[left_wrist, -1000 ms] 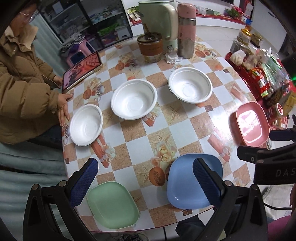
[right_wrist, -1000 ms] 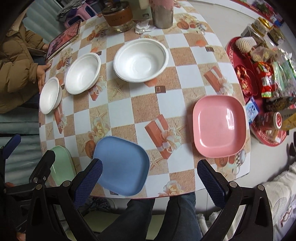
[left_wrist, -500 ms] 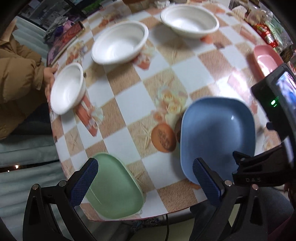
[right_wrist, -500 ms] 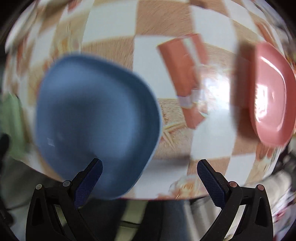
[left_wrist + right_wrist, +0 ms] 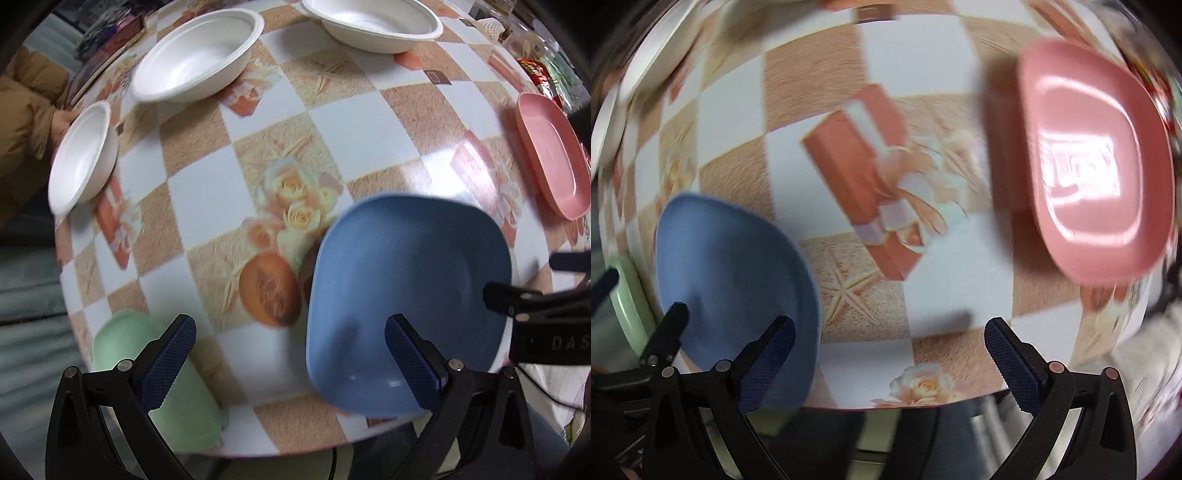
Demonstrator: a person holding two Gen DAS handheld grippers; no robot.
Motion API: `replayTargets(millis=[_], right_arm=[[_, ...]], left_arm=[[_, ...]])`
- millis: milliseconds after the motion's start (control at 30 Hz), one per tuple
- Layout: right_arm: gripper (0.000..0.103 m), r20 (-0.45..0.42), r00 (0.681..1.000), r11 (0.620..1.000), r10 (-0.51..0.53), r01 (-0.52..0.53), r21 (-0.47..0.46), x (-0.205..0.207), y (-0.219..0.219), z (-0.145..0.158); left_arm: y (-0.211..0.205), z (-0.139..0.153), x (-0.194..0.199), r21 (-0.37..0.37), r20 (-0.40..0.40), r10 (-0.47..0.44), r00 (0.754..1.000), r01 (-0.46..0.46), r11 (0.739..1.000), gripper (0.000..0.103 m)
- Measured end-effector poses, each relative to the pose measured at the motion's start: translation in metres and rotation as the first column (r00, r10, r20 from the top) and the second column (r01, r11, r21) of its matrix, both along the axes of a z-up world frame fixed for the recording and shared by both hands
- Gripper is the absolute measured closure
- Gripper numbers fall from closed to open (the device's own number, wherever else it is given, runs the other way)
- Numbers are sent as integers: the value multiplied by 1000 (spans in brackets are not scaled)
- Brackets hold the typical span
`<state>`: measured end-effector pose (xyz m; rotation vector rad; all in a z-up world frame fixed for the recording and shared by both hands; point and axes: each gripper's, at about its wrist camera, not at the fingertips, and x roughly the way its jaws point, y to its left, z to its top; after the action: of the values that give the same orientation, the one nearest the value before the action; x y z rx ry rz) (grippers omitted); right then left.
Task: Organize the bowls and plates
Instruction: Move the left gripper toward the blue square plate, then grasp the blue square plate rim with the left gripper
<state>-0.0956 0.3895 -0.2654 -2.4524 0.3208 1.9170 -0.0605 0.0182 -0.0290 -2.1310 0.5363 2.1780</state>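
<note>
Two grippers are in my hands, both with jaws spread wide and nothing between them. My left gripper (image 5: 288, 354) hangs over the near edge of the table (image 5: 207, 192), its left finger above the green plate (image 5: 184, 402) and its right finger above the blue plate (image 5: 406, 295). My right gripper (image 5: 890, 354) hovers over the same near edge, its left finger overlapping the blue plate (image 5: 735, 280) and its right finger over bare tablecloth, with the pink plate (image 5: 1097, 162) farther out to the right. The blue plate is a rounded square lying flat, open side up, its near rim reaching the table edge; no long axis stands out. The pink plate lies flat too, close to the right edge of the table (image 5: 960, 288), well apart from the blue one. The green plate sits at the near left corner, with a strip of cloth between it and the blue plate. Across the table three white bowls stand upright in a curved row: a small bowl (image 5: 83, 151) at the left, a middle bowl (image 5: 195, 55), and a far bowl (image 5: 373, 22). A person's sleeve (image 5: 22, 107) and hand (image 5: 68, 118) rest just beside the small bowl. The right wrist view is blurred.
</note>
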Motion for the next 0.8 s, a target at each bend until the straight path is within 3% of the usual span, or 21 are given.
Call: replayTargets(millis=[100,200,300,433,600,700,733,767,800], right_arm=[[0,12,998,998,-57,57,12,14,4,0],[0,34,999,999,-35,33,41,24,-7,-3],[0,24,998,998,-53,52,35,42,-11,1],[0,-11,996,996,-84,84,32,56,-6,10],[1,33,993,994,-110,109,30,68,12,24],[17,17,996,996,-85,85,27,61,8,42],[32,-4,998,998,-57,57,7,68,2,52],[57,-18,999,999,-50,50,-8,71,-5,60],[71,-30,998,996,-55,53,-68,78,-8,67]], left_arm=[[-2,-9,-8,-1,-13,-52,999,52,999,1],[-7,-24,-10,3,16,-81,997,81,997,0],[-16,-27,-13,65,13,-81,997,80,995,0],[-32,-31,-19,142,48,-4,999,-3,990,0],[-49,-35,-30,122,100,43,994,-56,991,0],[-40,-34,-28,105,91,5,996,-15,994,5],[-37,-33,-25,109,87,-15,996,5,994,10],[-31,-33,-23,113,88,-22,996,12,994,17],[-28,-33,-20,125,88,-28,996,17,992,22]])
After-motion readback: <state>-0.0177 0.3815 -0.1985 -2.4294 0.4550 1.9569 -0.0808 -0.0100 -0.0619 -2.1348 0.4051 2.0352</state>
